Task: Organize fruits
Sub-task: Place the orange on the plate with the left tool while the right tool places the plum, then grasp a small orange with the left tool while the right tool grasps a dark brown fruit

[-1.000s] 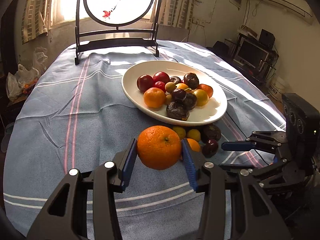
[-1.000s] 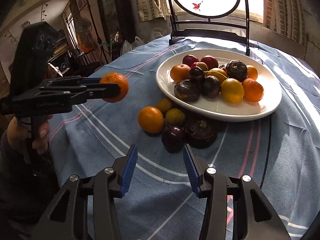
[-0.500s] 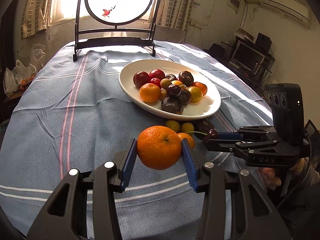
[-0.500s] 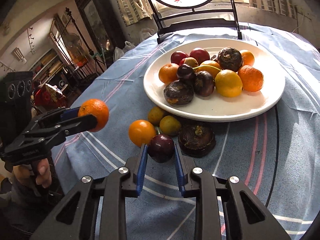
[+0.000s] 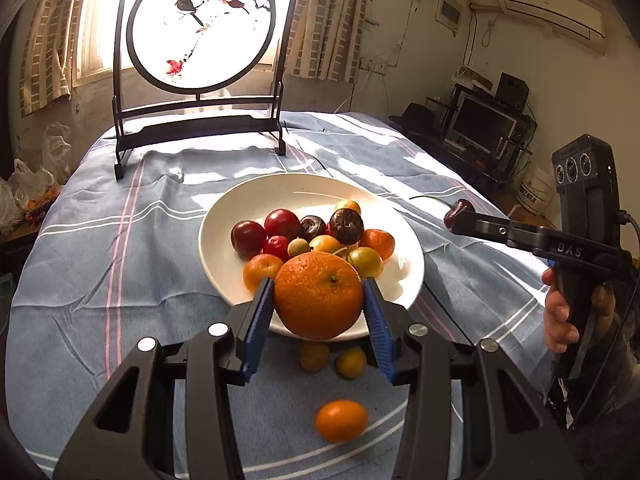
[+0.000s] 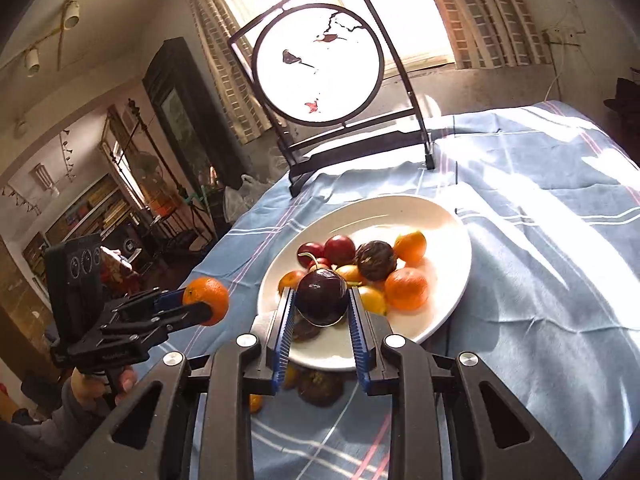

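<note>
The round table with the blue striped cloth (image 5: 100,280) carries the wide white oval plate (image 5: 224,264), and this plate now looks much nearer to both of my grippers than one second ago. I have lifted both tools from the low position by the loose fruits and brought them up over the near rim of the plate.

My left gripper (image 5: 318,312) is clenched on the big round orange (image 5: 318,296), as it was before; the orange hangs in the air just above the near edge of the plate. My right gripper (image 6: 320,316) was empty and wide one second ago; half a second ago it went down around the dark purple plum with a thin stem (image 6: 322,290), and now it grasps this plum and holds it raised over the near part of the plate.

I judge that both fruits are ready to be put among the pile. On the cloth before the plate some small fruits remain, for example the small orange kumquat (image 5: 342,420), so the task is not finished.
</note>
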A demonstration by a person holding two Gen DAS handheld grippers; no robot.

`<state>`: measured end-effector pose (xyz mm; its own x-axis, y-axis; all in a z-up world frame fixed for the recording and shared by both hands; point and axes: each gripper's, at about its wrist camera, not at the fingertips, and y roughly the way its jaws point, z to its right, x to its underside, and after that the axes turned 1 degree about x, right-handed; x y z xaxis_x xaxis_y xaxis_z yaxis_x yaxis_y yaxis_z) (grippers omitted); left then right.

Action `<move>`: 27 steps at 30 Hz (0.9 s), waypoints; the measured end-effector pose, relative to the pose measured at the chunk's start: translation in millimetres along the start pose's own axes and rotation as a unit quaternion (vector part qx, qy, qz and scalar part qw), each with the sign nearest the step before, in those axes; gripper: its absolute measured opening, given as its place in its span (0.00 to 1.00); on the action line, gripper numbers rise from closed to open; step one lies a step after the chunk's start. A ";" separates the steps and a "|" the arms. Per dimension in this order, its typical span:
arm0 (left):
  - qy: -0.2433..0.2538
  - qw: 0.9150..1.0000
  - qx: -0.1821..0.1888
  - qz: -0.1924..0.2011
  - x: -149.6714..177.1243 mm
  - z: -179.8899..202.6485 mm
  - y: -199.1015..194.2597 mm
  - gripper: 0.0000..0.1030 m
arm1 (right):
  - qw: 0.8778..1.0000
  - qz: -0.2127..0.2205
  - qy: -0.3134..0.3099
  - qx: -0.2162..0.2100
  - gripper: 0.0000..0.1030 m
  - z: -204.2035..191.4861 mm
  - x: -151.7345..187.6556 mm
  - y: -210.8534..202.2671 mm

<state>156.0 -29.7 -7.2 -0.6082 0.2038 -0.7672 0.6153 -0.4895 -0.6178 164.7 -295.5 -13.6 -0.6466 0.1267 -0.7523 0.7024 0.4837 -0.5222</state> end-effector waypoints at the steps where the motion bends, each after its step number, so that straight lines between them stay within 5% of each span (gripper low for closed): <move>1: -0.002 1.000 0.000 -0.005 -7.2 -0.5 10.8 0.43 | 1.000 0.000 0.005 0.013 0.26 5.8 -5.7 8.2; 6: -0.029 0.999 -0.007 -0.031 -31.9 -10.2 61.6 0.49 | 0.998 -0.005 0.016 0.062 0.29 25.4 -23.7 46.2; 8: -0.048 0.998 -0.010 -0.033 -34.0 -16.6 68.3 0.59 | 0.998 -0.004 0.023 0.065 0.47 28.8 -22.7 50.9; 11: -0.057 0.998 -0.001 -0.022 -27.6 -18.2 54.8 0.61 | 0.998 -0.001 0.017 0.056 0.48 22.5 -15.5 41.8; 20: 0.033 0.998 -0.006 -0.047 51.3 19.1 -13.1 0.66 | 1.000 -0.011 0.004 0.026 0.48 1.6 43.7 -5.8; 27: 0.057 0.994 -0.027 -0.091 94.4 33.8 10.2 0.65 | 0.999 -0.033 0.002 0.019 0.48 -9.0 73.1 -9.6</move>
<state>87.9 -44.1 -80.0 -0.6530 0.3820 -0.6539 0.5278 -0.3897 -0.7547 108.0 -283.1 -60.0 -0.6928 0.0986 -0.7144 0.6689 0.4581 -0.5855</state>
